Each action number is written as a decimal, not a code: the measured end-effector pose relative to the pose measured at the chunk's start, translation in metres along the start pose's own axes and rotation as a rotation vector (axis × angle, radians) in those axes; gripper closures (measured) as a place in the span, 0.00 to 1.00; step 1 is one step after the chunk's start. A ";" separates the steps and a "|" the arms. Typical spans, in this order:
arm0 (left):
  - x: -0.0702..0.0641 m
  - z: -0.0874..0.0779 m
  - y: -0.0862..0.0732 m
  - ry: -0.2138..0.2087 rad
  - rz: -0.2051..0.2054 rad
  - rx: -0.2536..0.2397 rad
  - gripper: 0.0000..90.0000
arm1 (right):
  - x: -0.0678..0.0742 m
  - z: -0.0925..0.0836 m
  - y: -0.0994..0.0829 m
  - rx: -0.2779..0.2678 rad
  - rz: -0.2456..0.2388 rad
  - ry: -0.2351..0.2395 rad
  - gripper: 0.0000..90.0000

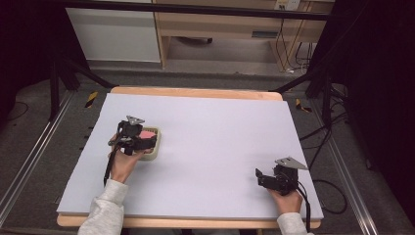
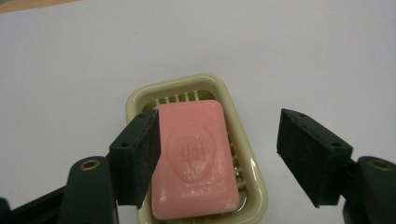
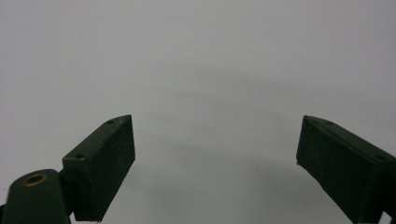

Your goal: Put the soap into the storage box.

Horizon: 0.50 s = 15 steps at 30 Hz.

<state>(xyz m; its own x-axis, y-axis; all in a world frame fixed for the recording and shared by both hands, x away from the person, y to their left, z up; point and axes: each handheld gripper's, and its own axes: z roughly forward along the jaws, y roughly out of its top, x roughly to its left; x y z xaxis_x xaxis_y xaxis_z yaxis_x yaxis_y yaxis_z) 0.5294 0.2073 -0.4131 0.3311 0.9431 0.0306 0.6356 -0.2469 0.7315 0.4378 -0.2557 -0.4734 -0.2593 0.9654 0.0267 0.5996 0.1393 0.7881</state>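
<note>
- The right gripper (image 1: 264,177) sits near the table's (image 1: 220,127) front right corner, its jaws spread wide over bare surface.
- The left gripper (image 2: 217,156) hangs over the soap dish (image 2: 140,95), jaws parted and gripping nothing.
- The pink soap bar (image 2: 194,161) lies flat in that cream dish, at the table's left side.

The pink rectangular soap bar (image 2: 194,161) looks waxy and smooth, with a soft sheen and an embossed oval stamp on its top. The cream plastic soap dish (image 2: 243,135) under it is glossy, with moulded ribs. The pale lilac table cover (image 1: 220,132) is matt and even, edged by light, smooth wood. The left gripper (image 2: 219,154) has 2 matt black pads of fine-grained rubbery look, with brass-coloured metal eyelets behind them.
</note>
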 end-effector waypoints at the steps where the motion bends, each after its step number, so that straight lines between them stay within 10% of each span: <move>1: 0.000 -0.001 -0.002 0.000 0.004 -0.003 0.33 | 0.000 0.000 0.000 -0.001 0.001 -0.001 0.13; 15: 0.010 -0.028 -0.028 0.001 0.018 -0.073 0.32 | -0.002 -0.002 -0.001 -0.005 0.009 -0.006 0.13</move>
<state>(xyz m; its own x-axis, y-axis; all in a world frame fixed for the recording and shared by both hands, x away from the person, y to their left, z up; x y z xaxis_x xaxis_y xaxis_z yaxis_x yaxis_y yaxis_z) 0.4955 0.2296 -0.4142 0.3410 0.9390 0.0451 0.5770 -0.2469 0.7786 0.4364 -0.2585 -0.4730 -0.2496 0.9679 0.0305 0.5982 0.1293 0.7908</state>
